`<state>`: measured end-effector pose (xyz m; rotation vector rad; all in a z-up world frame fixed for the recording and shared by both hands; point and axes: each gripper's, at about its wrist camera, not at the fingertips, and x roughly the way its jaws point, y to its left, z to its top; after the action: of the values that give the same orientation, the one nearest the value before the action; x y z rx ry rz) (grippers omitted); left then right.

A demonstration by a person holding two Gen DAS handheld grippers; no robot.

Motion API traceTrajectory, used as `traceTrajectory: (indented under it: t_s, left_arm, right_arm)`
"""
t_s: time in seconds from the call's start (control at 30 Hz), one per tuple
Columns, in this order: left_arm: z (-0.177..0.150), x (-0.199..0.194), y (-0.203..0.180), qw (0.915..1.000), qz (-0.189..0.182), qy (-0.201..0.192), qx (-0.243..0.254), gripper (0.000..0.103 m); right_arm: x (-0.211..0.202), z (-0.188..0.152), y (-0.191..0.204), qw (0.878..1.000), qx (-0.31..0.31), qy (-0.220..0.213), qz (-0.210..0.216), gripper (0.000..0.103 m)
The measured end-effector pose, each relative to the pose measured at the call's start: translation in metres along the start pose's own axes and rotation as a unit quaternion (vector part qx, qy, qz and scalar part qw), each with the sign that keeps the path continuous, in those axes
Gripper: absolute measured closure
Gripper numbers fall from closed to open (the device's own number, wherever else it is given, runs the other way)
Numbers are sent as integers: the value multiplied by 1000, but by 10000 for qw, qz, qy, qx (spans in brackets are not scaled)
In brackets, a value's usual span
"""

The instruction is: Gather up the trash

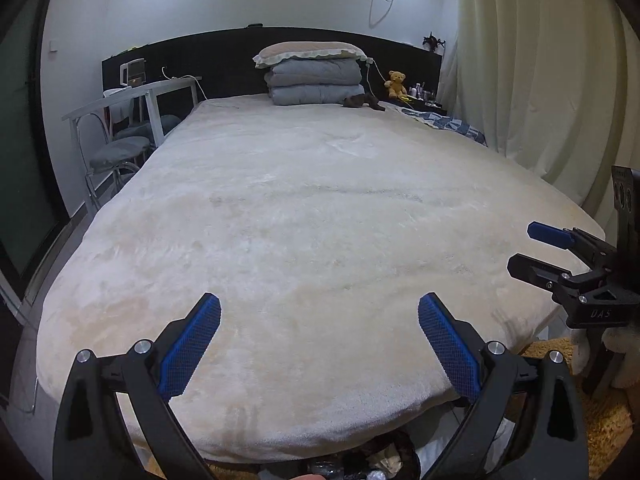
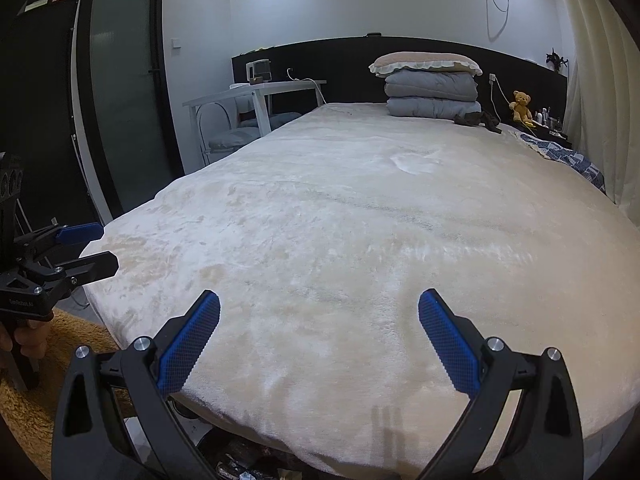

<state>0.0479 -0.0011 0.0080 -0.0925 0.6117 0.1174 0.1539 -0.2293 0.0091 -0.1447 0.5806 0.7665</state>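
Both grippers, left gripper (image 1: 319, 312) and right gripper (image 2: 319, 308), are hovering wide open and empty over the bed (image 1: 304, 216), seemingly readying to reach trash (image 1: 384, 460) below.

A bed (image 1: 304, 240) covered by a cream plush blanket fills the middle. At twelve o'clock a pillow (image 1: 310, 53) is stacked on folded grey quilts (image 1: 316, 85) against a black headboard (image 1: 224, 60). A teddy bear (image 1: 397, 84) is seated toward one o'clock. At ten o'clock a white table (image 1: 132, 100) stands over grey-cushioned chairs (image 1: 120, 152). Pale curtains (image 1: 540, 80) hang at two o'clock.
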Motion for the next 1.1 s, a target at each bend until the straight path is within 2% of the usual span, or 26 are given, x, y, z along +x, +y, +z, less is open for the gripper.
traceTrajectory:
  t_s: [1.1]
  left_arm:
    - [0, -1, 2, 10000, 57, 2, -48, 7]
  right_arm:
    - [6, -4, -1, 9999, 56, 121, -69, 5]
